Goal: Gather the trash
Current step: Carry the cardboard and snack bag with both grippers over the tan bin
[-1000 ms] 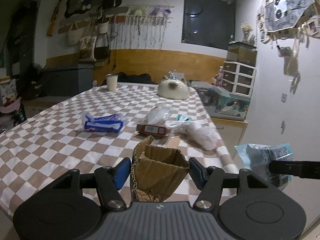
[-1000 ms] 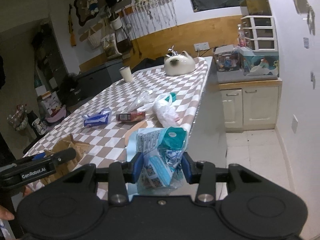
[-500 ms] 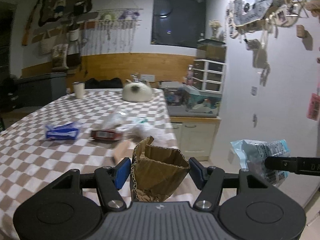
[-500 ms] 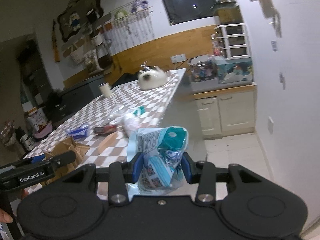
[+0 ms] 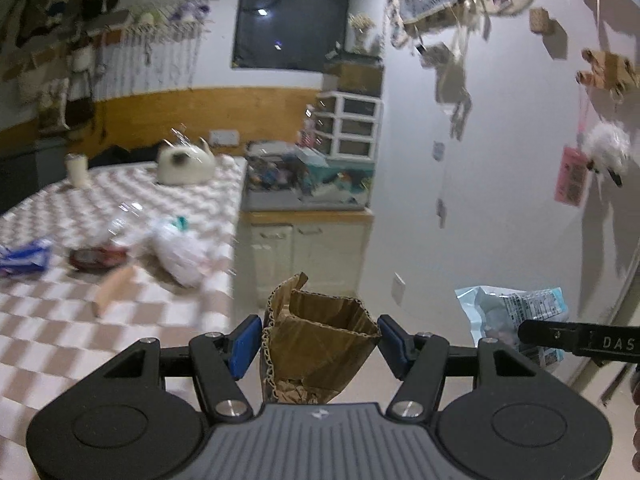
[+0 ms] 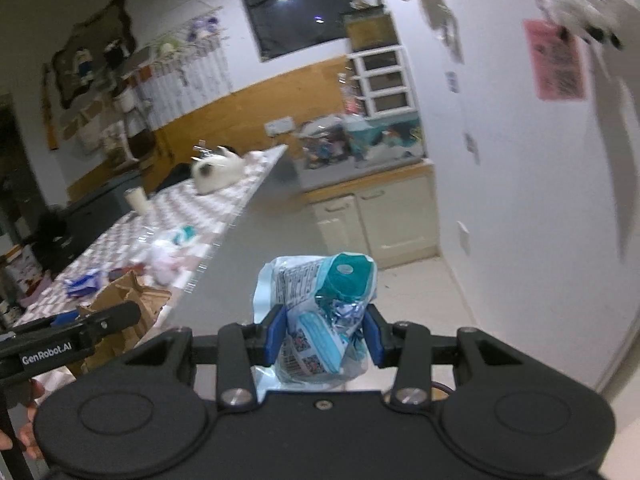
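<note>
Left wrist view. At 9 o'clock, the checked table [image 5: 60, 320] carries a blue wrapper [image 5: 24, 258], a dark red packet [image 5: 96, 257], a tan flat piece [image 5: 114, 290] and a white plastic bag [image 5: 178, 252], all blurred; a white cup [image 5: 78, 168] and a pale rounded object [image 5: 184, 164] stand toward 10 o'clock. At 6 o'clock, the left gripper [image 5: 320, 338] is clenched on a crumpled cardboard piece [image 5: 320, 340], its blue pads pressing both sides, the piece upright and off the table's edge. At 12 o'clock, a dark window [image 5: 290, 16] sits above a cream cabinet [image 5: 308, 252]. At 3 to 4 o'clock, a light-blue snack bag [image 5: 516, 312] shows behind one black finger of the other gripper.

Right wrist view. At 8 o'clock, the table [image 6: 192, 216] recedes toward 10 o'clock, with the cardboard piece [image 6: 128, 296] beside the left gripper's finger [image 6: 80, 332]. At 6 o'clock, the right gripper [image 6: 324, 334] is closed on the snack bag [image 6: 320, 308], which stands between the pads, over the pale floor [image 6: 416, 300]. At 1 o'clock, a pink sheet [image 6: 558, 64] hangs on the white wall [image 6: 520, 200].
</note>
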